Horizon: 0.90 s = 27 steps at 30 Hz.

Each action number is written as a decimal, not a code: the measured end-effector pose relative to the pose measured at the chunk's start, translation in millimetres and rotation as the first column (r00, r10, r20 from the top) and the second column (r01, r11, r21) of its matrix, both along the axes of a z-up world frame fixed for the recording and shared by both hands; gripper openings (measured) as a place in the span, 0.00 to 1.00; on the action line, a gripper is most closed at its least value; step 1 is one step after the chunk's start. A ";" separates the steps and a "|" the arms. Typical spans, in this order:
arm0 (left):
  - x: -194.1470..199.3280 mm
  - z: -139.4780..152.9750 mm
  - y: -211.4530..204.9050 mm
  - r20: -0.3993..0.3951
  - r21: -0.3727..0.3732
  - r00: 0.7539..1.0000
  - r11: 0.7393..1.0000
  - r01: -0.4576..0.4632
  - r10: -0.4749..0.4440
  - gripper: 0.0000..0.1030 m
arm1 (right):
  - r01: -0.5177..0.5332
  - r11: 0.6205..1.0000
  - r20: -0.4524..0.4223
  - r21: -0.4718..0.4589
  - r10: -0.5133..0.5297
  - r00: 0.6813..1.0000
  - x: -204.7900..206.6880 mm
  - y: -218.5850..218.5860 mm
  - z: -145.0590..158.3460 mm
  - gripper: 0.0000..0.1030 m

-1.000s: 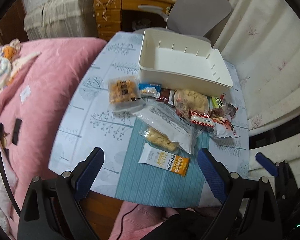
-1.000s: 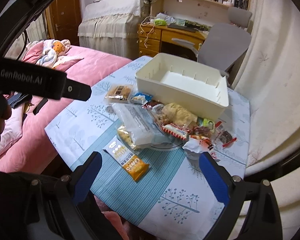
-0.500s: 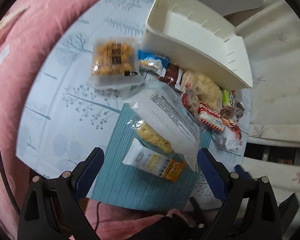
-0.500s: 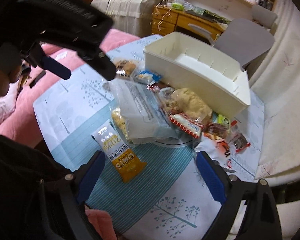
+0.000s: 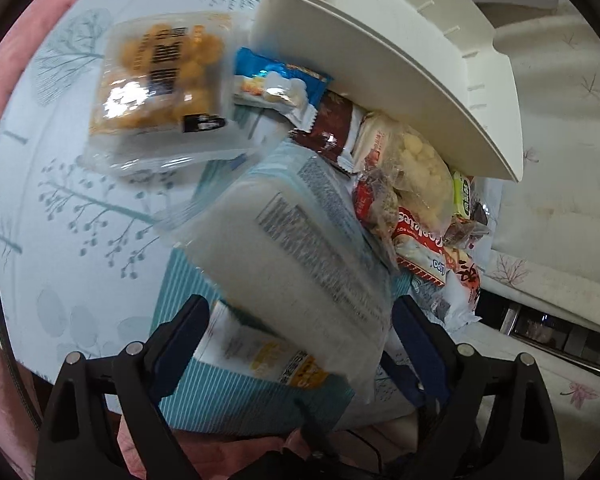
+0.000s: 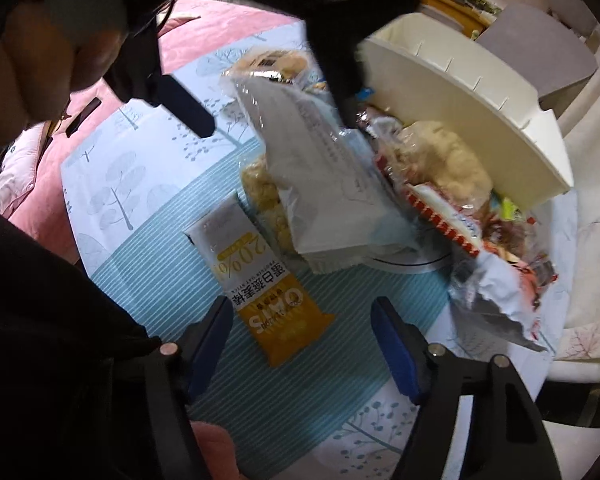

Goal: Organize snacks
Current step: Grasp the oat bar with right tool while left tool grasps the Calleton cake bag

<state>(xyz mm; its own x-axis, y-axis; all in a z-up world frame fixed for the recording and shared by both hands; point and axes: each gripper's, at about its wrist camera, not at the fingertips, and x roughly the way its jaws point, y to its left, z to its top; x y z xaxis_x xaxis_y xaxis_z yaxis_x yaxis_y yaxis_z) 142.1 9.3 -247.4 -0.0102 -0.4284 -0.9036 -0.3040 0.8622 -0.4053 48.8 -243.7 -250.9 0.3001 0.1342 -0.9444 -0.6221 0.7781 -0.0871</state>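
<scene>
Right then, your left claw hung over the big clear packet, jaws closing but gripping nothing. Your right claw was narrowing around the yellow oat bar, pads not yet pressing it. Both snacks lay on the tabletop, beside the white bin.

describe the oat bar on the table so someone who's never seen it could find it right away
Start at the white bin; the snack pile lies in front of it. Nearest the table's front edge, on the teal striped mat, lies the oat bar: the only flat white-and-orange wrapper, reading OATS.
</scene>
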 end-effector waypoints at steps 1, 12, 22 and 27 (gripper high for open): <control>3.6 -1.2 -3.3 -0.003 -0.002 1.000 1.000 0.012 -0.012 0.81 | -0.003 1.000 -0.004 -0.002 0.003 1.000 1.2 0.9 -2.2 0.68; 20.2 -11.1 -7.8 -0.035 -0.025 0.999 0.999 0.020 -0.021 0.55 | -0.053 0.998 -0.097 -0.043 0.049 0.994 12.8 19.0 -28.2 0.55; 9.2 0.4 19.0 0.023 -0.056 0.998 0.997 -0.060 0.061 0.21 | -0.058 0.998 -0.132 -0.019 0.055 0.990 10.9 22.0 -31.4 0.37; 0.0 21.6 26.9 0.110 -0.082 0.989 0.993 -0.089 0.098 0.12 | -0.058 0.998 -0.120 -0.021 0.055 0.991 5.1 24.8 -28.6 0.31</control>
